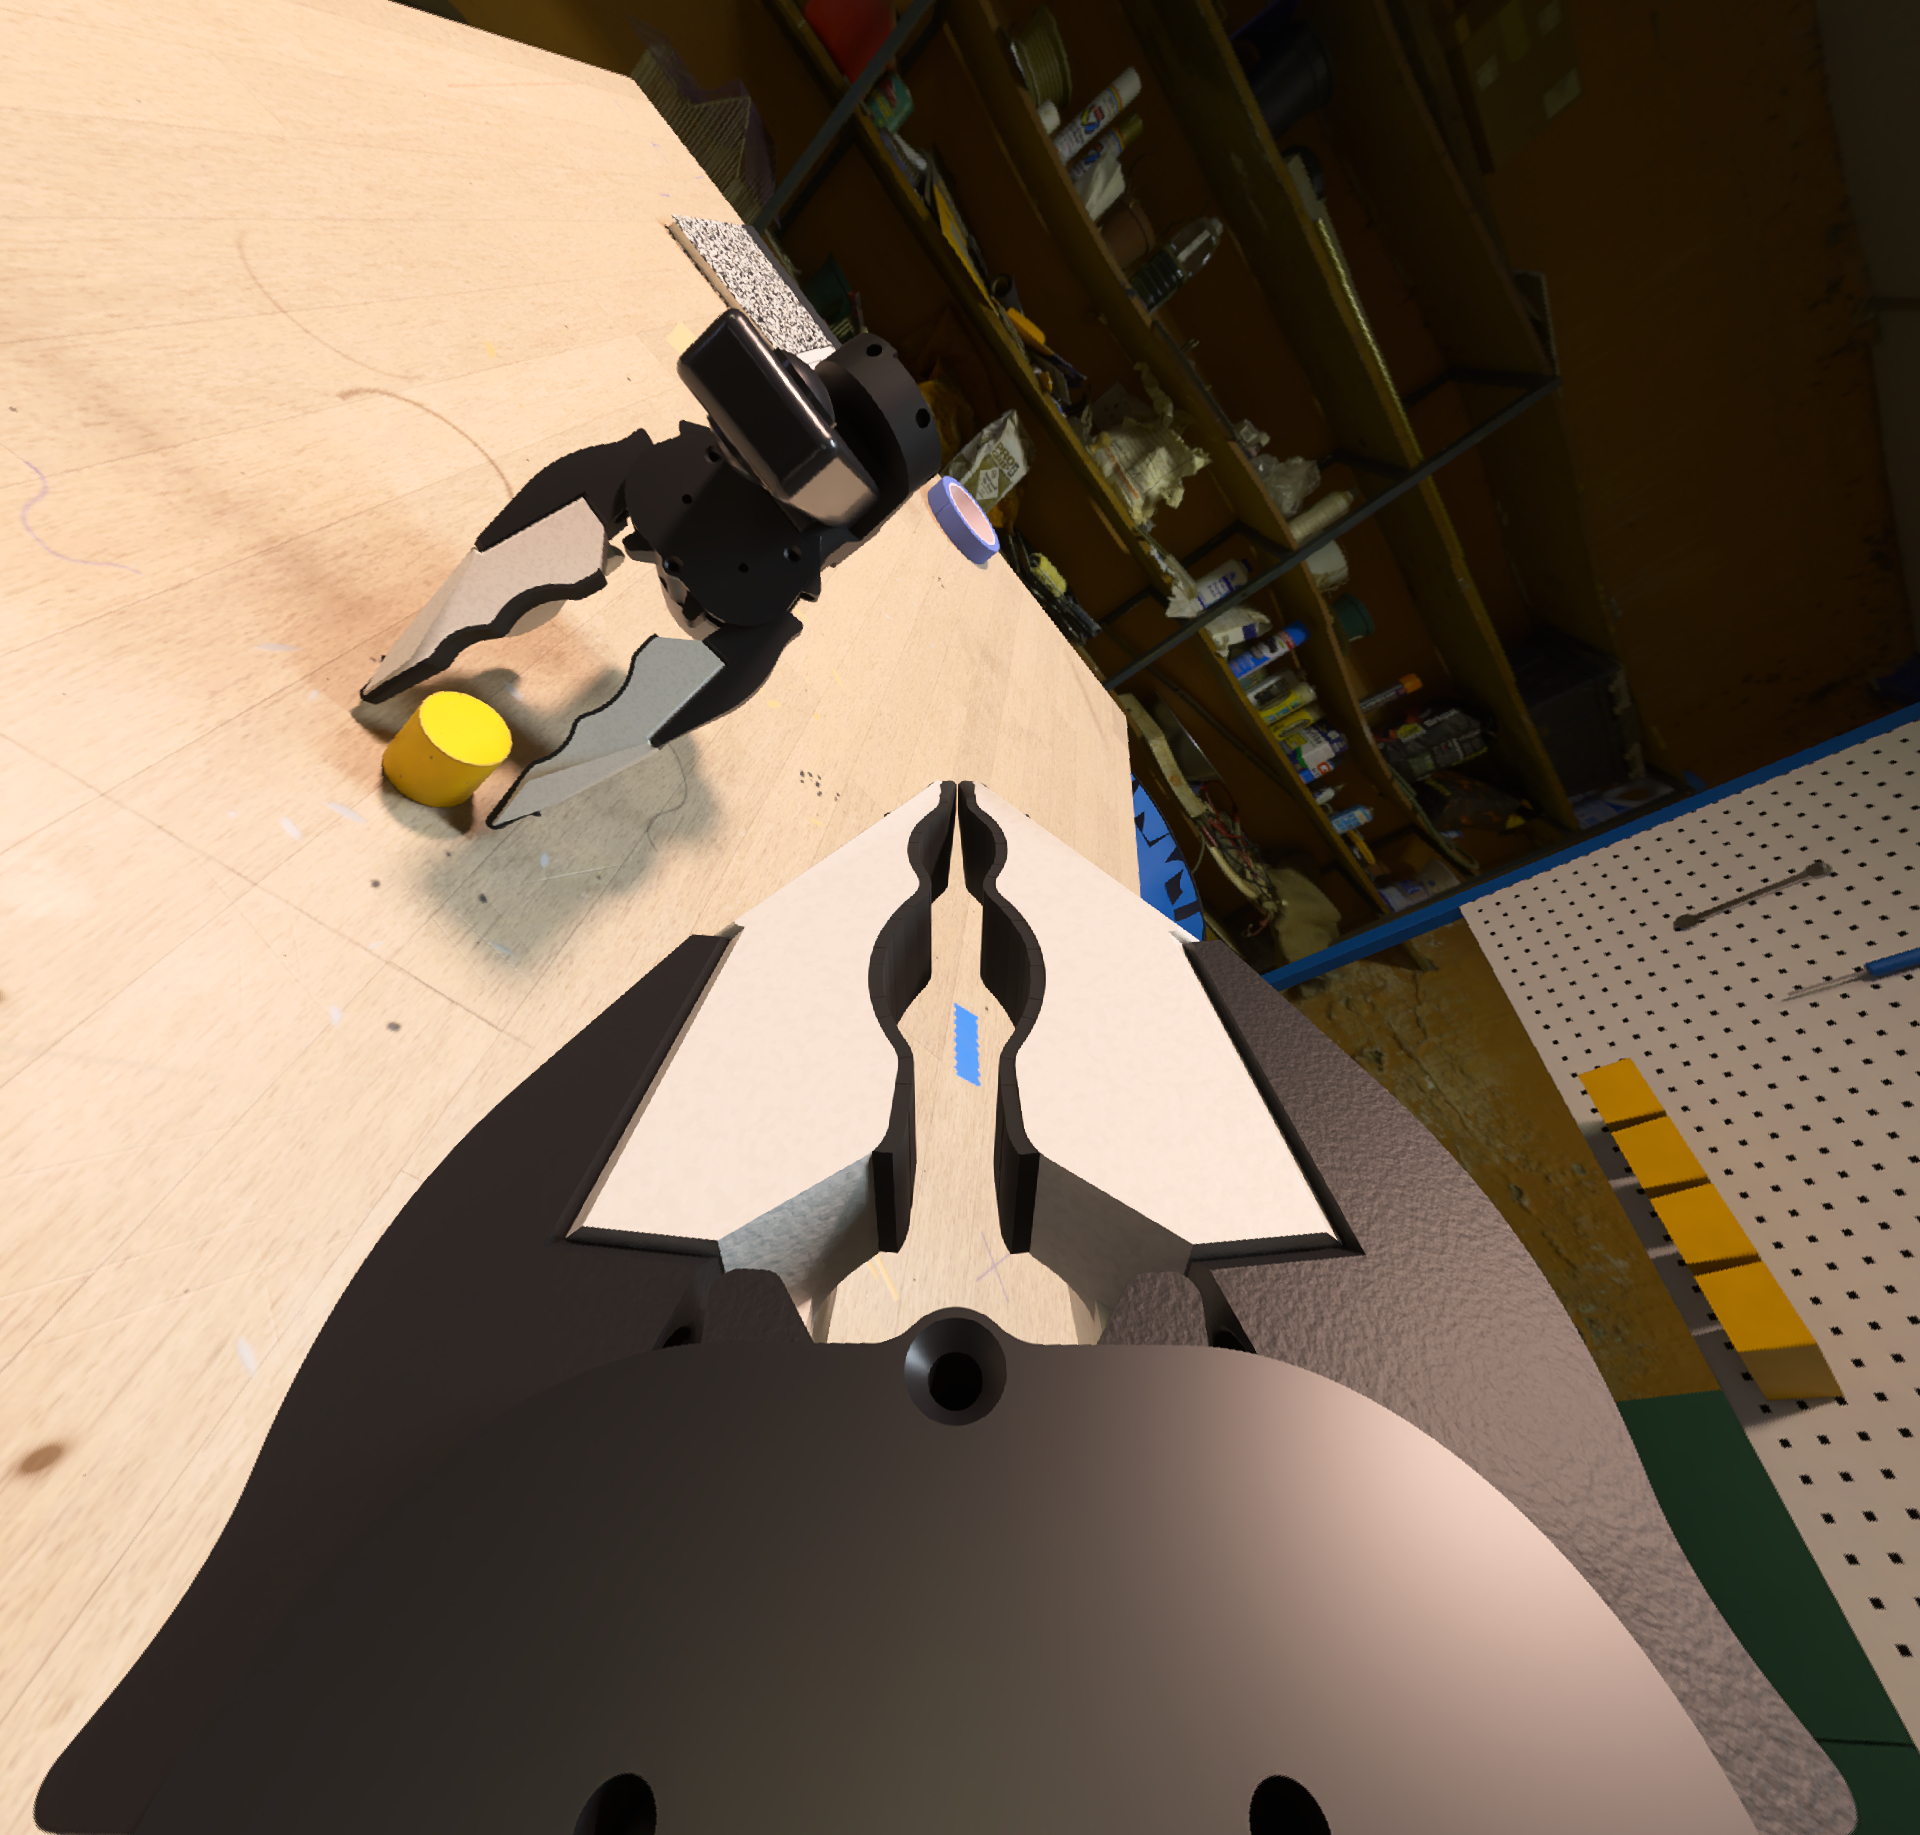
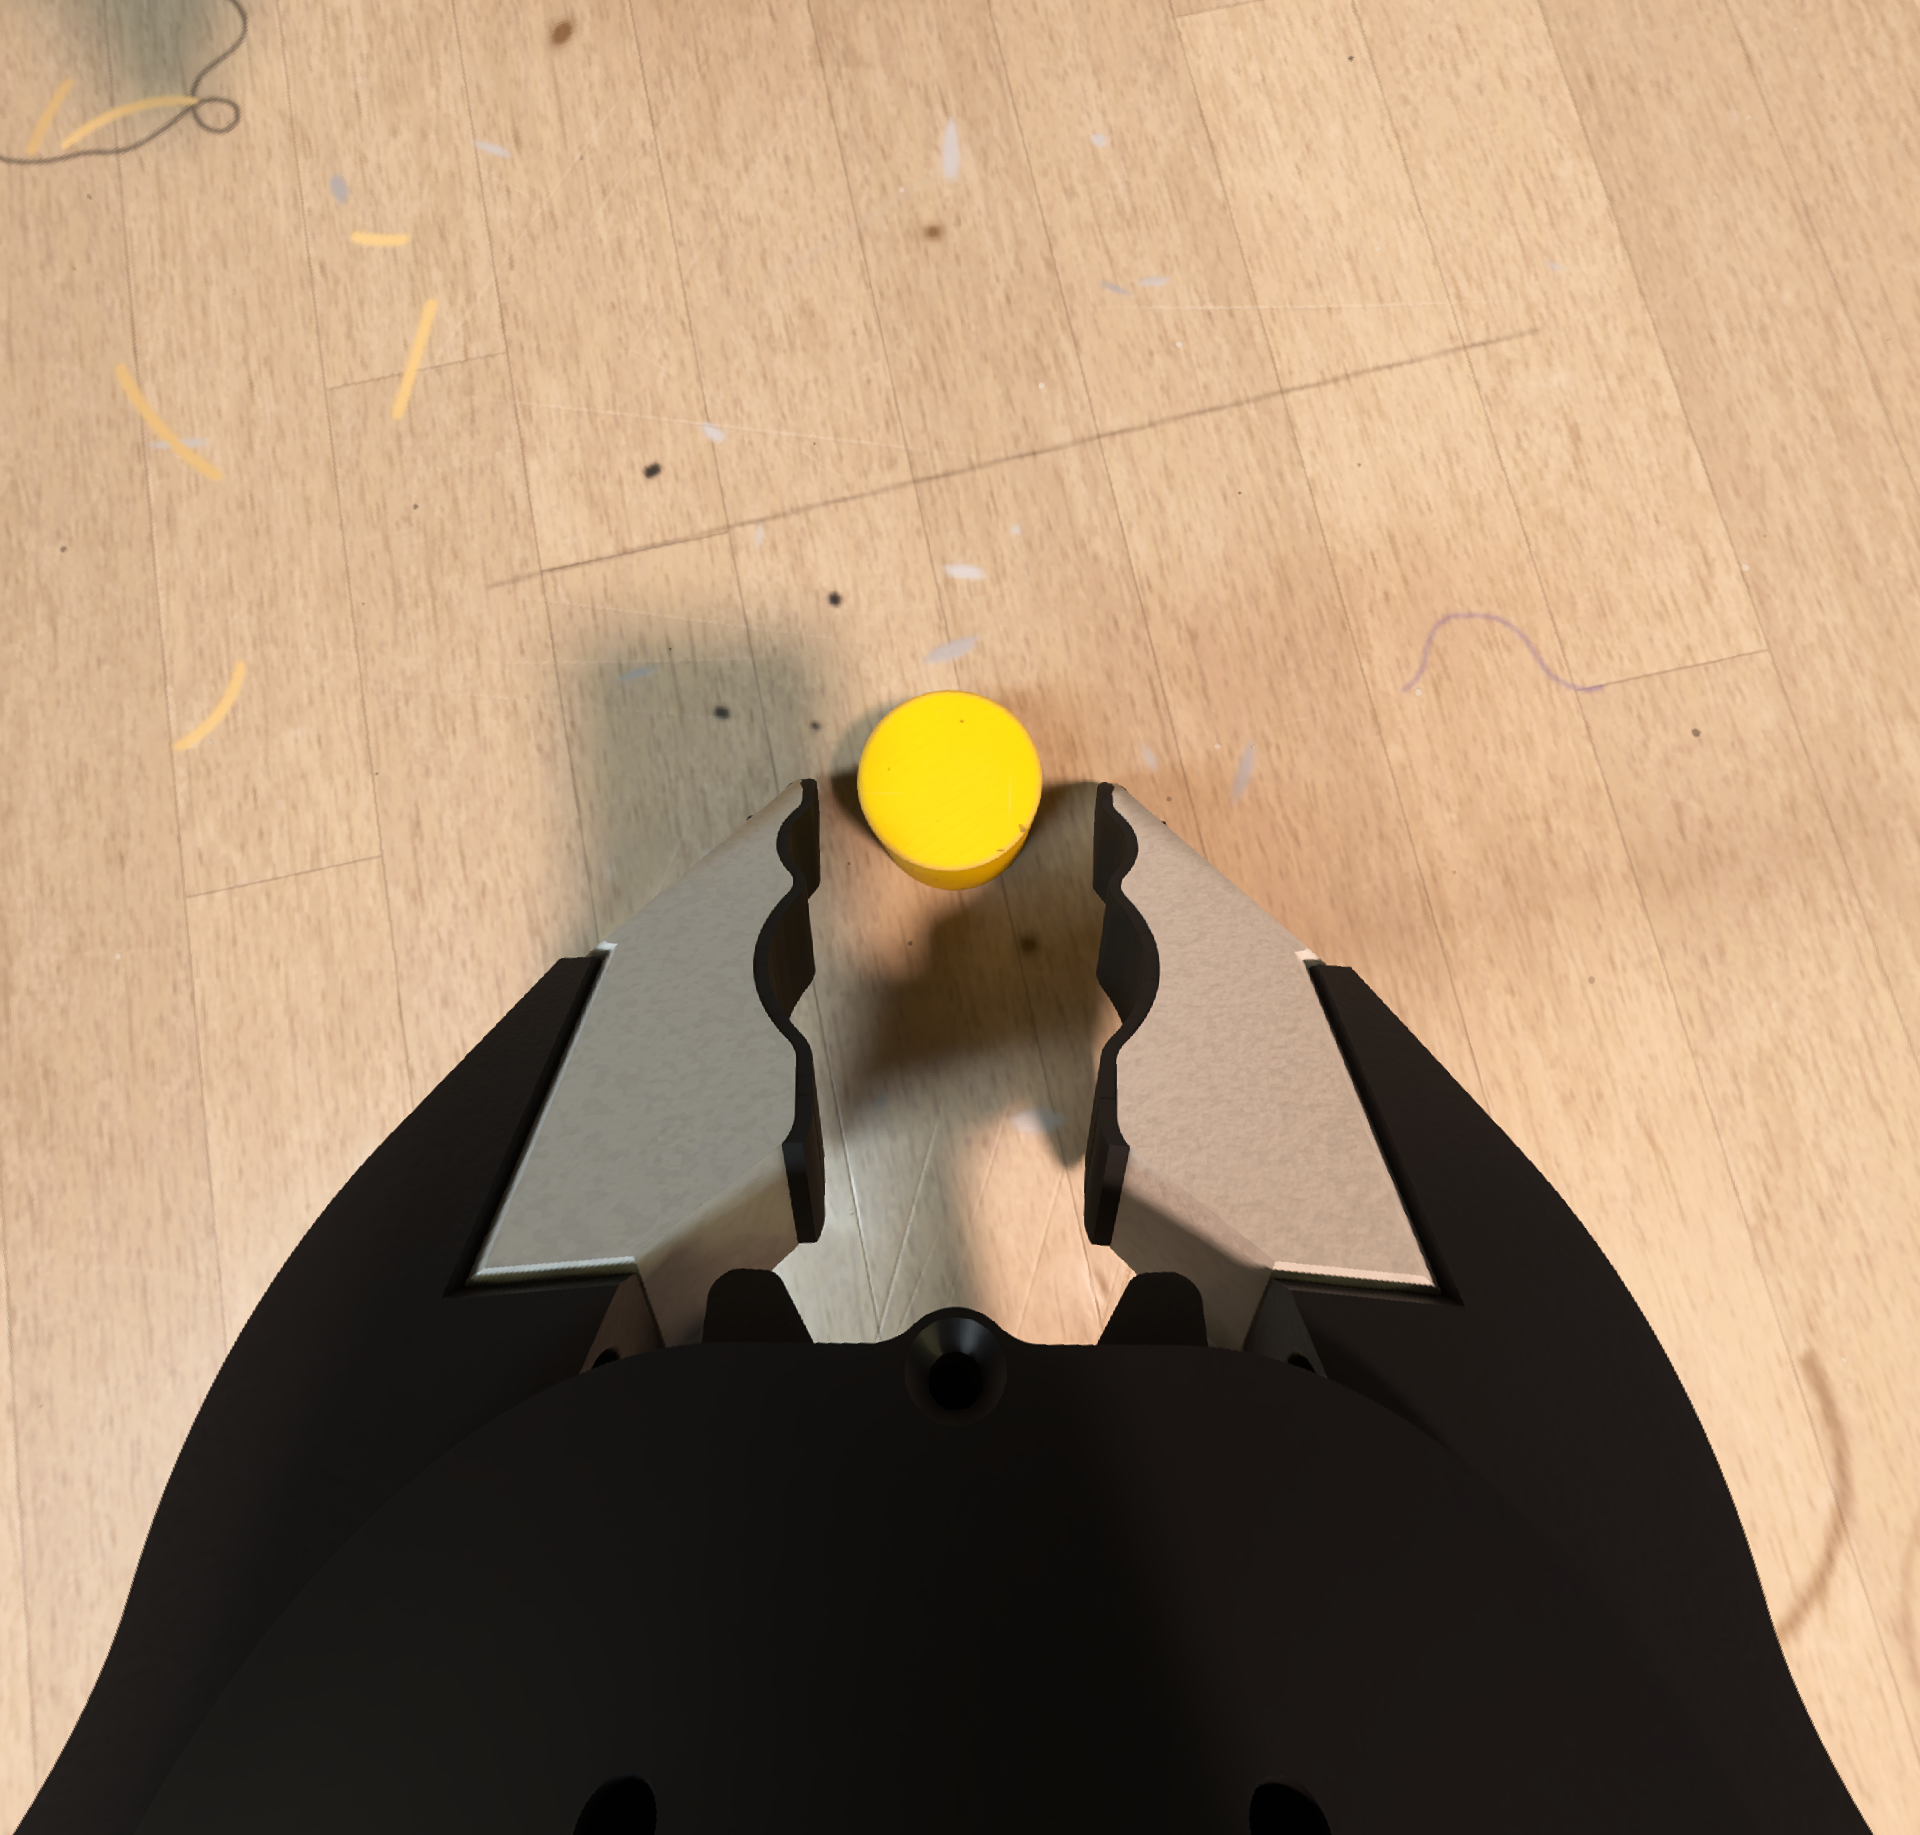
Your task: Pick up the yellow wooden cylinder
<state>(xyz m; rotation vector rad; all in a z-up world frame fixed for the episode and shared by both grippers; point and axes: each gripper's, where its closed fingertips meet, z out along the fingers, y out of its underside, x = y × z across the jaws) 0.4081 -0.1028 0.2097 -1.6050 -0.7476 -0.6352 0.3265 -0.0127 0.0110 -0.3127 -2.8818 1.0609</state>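
The yellow wooden cylinder point(image 2: 948, 790) stands upright on the light wooden table point(image 2: 1351, 331). My right gripper point(image 2: 956, 793) is open, tilted down over it, and the cylinder sits between the two fingertips without visible contact. The left wrist view shows the same from the side: the cylinder point(image 1: 449, 746) between the open fingers of the right gripper point(image 1: 431, 757), close above the table. My left gripper point(image 1: 956, 790) is shut and empty, its fingertips together, hovering near the table's right edge, apart from the cylinder.
A roll of blue tape point(image 1: 966, 520) and a speckled pad point(image 1: 753, 281) lie near the table's far edge point(image 1: 1081, 642). Beyond the edge are cluttered shelves point(image 1: 1195, 331) and a white pegboard point(image 1: 1714, 1110). A small blue tape strip point(image 1: 966, 1045) lies under my left gripper.
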